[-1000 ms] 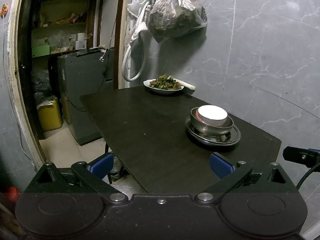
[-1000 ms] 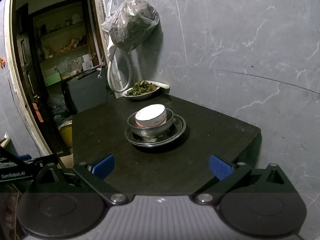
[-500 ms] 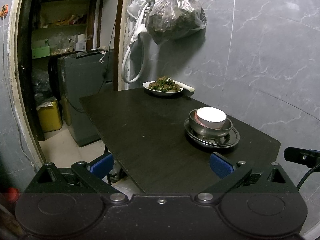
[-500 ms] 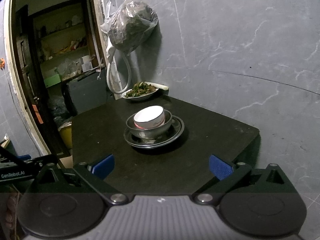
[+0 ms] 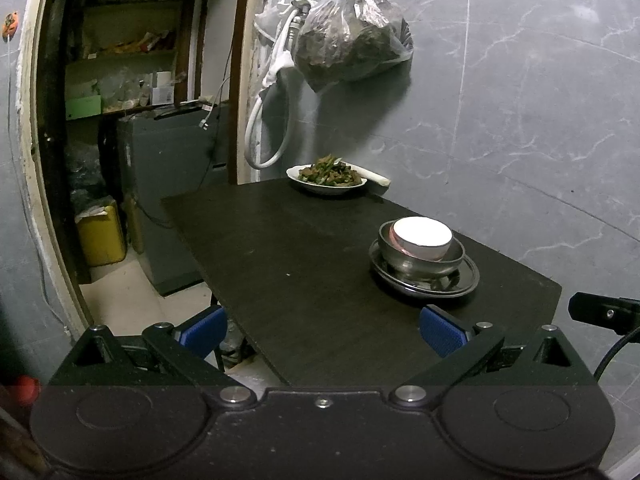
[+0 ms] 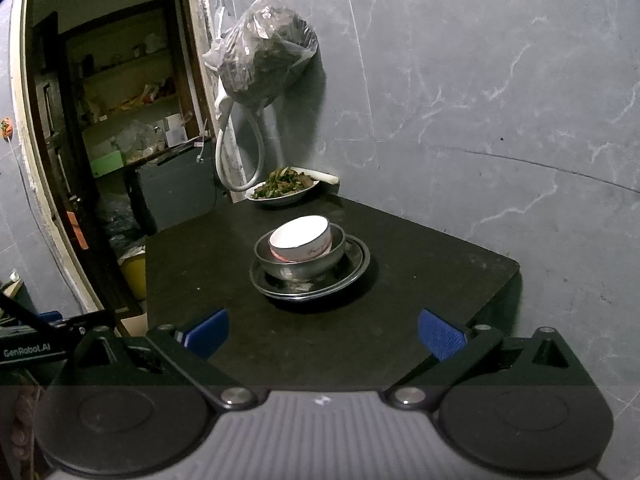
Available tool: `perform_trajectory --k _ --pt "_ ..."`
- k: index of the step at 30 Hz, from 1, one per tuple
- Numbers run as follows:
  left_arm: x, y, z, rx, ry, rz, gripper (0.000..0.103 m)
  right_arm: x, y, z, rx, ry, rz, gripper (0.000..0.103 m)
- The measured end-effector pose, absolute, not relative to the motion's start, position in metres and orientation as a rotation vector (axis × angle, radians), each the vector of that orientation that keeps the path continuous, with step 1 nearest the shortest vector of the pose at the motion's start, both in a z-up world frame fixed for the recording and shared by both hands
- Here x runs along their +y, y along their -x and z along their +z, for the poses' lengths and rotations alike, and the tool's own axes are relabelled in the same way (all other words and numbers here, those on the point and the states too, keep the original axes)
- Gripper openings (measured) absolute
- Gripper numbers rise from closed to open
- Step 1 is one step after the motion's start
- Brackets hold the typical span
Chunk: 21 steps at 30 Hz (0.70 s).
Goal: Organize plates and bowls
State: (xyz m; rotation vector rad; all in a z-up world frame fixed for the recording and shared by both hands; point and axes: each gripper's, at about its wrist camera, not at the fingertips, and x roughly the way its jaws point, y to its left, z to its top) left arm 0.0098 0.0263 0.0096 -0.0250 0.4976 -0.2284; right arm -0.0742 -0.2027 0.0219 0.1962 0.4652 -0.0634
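A white ceramic bowl point(image 5: 422, 237) point(image 6: 301, 238) sits tilted inside a steel bowl point(image 5: 420, 261) point(image 6: 301, 264), which rests on a steel plate point(image 5: 460, 280) point(image 6: 352, 268) on the black table point(image 5: 300, 264) point(image 6: 420, 264). My left gripper point(image 5: 322, 330) hangs open off the table's near corner, nothing between its blue pads. Just short of the stack, my right gripper point(image 6: 322, 332) is open and empty too. Part of the right gripper point(image 5: 604, 312) shows at the left wrist view's right edge.
A white plate of cooked greens point(image 5: 326, 178) point(image 6: 284, 188) stands at the table's far end by the grey marble wall. A full plastic bag point(image 5: 352, 44) point(image 6: 260, 64) and a white hose point(image 5: 260, 136) hang above it. A doorway with shelves, a grey cabinet point(image 5: 168, 200) and a yellow container point(image 5: 102, 236) lie left.
Both grippers have drawn back slightly from the table, so the stacked dishes look a little farther off. The dishes have not moved, and both grippers stay open.
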Motion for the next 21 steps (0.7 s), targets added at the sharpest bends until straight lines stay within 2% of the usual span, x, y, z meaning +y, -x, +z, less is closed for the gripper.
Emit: perform_trajectory --k 21 --pt "0.0249 -0.0100 0.0096 0.498 0.023 -0.229 0.102 -0.2050 0.0763 0.0221 0.461 -0.198 -0.067 0.103"
